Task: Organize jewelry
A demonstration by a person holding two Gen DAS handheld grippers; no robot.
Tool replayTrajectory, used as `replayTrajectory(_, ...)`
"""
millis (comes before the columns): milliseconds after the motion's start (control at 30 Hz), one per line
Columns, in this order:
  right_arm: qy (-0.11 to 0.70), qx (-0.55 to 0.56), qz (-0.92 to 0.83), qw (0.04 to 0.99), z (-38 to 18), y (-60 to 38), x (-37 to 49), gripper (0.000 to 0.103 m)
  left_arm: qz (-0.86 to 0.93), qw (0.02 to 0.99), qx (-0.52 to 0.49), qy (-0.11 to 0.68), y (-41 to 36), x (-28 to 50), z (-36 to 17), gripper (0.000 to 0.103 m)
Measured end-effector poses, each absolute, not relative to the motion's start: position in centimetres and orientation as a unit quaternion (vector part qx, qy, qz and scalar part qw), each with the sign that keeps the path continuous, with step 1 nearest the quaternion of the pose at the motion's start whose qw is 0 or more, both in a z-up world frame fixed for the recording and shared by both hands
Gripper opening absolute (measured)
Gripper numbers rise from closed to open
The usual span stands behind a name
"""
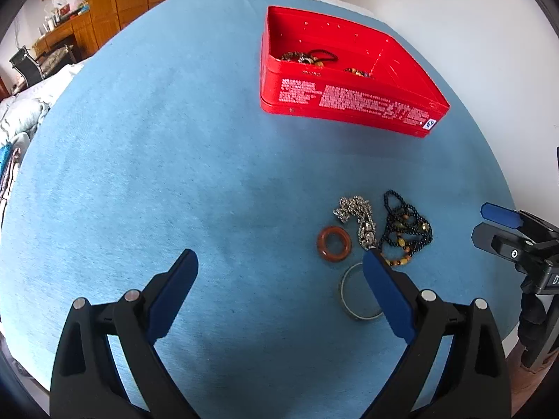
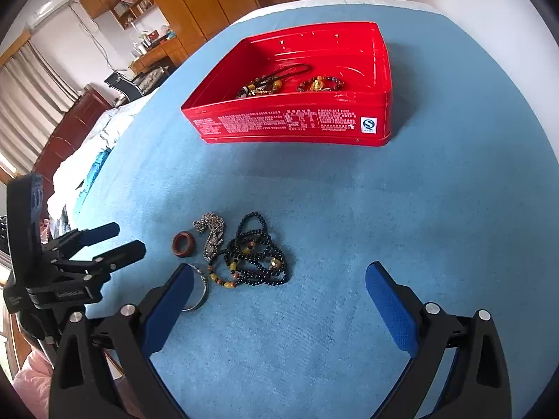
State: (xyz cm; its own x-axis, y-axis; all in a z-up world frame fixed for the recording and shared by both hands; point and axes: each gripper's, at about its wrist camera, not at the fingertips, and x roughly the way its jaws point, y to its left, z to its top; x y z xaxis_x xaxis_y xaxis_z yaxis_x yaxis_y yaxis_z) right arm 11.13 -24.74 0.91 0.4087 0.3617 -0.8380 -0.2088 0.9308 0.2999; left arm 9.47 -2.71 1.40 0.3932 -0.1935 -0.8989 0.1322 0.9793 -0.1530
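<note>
Now both my hand-held grippers, left (image 1: 279, 262) and right (image 2: 279, 274), gape empty above the blue worktop (image 1: 174, 174); loose jewelry (image 2: 241, 255) lies just ahead, the red tin (image 2: 297, 122) farther beyond.

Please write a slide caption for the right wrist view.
Open right gripper above blue cloth; loose jewelry lies before a red tin.

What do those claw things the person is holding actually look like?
Each hand-held gripper, left and right, is matte black plastic with two angled arms, silver round pivot pins and flat blue textured fingers. Small white lettering marks the body; it is too blurred to read.
</note>
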Motion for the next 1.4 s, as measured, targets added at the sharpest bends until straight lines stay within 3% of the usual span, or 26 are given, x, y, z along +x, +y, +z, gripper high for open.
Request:
replayTrajectory(300, 0.514, 0.070, 0.173, 0.837, 1.1, -24.6, 10.8, 0.099, -0.104, 0.824, -0.024, 0.556, -4.2, 10.2, 0.6, 0.092)
replayTrajectory(333, 0.514, 0.070, 0.173, 0.837, 1.1, -24.6, 10.8, 0.099, -0.104, 0.822, -0.021, 0.559, -4.5, 10.3, 0.4, 0.091)
replayTrajectory(400, 0.515, 0.069, 0.173, 0.837, 1.0, -24.6, 10.8, 0.099, -0.106, 0.817, -0.013, 0.566, -5.1, 10.6, 0.1, 0.076)
replayTrajectory(733, 0.515, 0.064, 0.176, 0.836, 0.9, -24.4, 11.0, 0.099, -0.118, 0.799, -0.003, 0.590, -7.5, 12.0, -1.6, 0.067)
replayTrajectory(1033, 0.521, 0.065, 0.180, 0.832, 0.3, -24.1, 11.6, 0.099, -0.107, 0.806, 0.047, 0.581, -8.5, 12.6, -2.2, 0.041)
replayTrajectory(1100, 0.522, 0.065, 0.181, 0.831, 0.2, -24.0, 11.8, 0.099, -0.109, 0.808, 0.062, 0.576, -8.7, 12.6, -2.3, 0.029)
replayTrajectory(1300, 0.533, 0.079, 0.201, 0.818, -0.1, -23.2, 12.2, 0.098, -0.118, 0.808, 0.038, 0.576, -7.6, 12.8, -2.3, 0.028)
replayTrajectory(1400, 0.536, 0.084, 0.213, 0.813, -0.1, -22.5, 12.6, 0.090, -0.108, 0.817, 0.024, 0.566, -6.2, 12.9, -1.8, 0.028)
